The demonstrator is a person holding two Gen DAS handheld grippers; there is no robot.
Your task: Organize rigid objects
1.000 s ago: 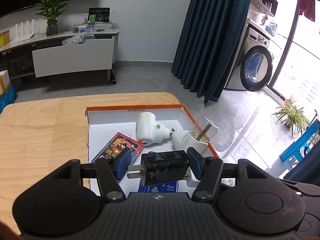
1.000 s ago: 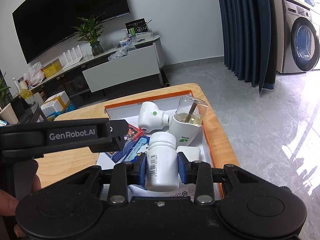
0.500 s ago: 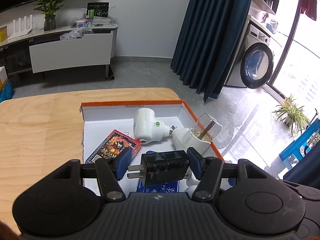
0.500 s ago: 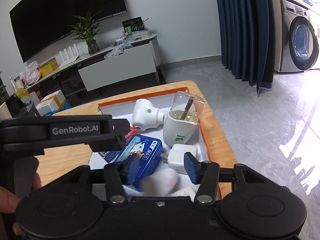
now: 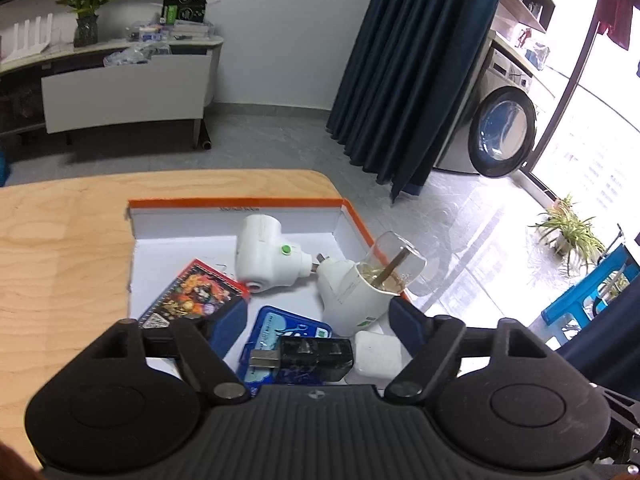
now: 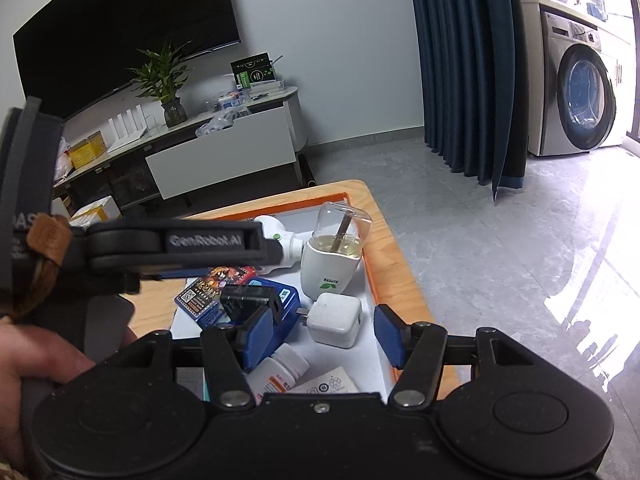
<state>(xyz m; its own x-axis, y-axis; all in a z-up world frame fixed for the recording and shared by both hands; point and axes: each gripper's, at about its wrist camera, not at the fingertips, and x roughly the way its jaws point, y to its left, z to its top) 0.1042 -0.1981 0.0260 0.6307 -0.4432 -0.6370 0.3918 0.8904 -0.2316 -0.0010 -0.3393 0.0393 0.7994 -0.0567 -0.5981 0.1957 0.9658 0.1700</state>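
Step in hand: release into the box; judged a drop-off, with both claws empty above the contents.
Left claw: wide open, holding nothing. The black plug adapter sits between and below its blue pads, clear of both; whether it has fully settled cannot be told.
Right claw: wide open, holding nothing. The white pill bottle lies on its side in the box, just below this claw.
Black plug adapter, location: on top of the blue tin, prongs pointing left, just beside the white charger cube.
Other contents: white nebuliser body towards the far wall; white diffuser with clear dome against the right wall, tilted in the left wrist view; red card pack at the left; a printed white packet nearest the right claw.
Box, location: orange-rimmed, white inside, at the right end of the wooden table.
Progress: judged well along; every rigid item visible lies inside the box.
Next move calls for: lifting both claws straight up, clear of the tilted diffuser and the adapter.
Risk: the adapter rests on the tin's lid and may slide if nudged.
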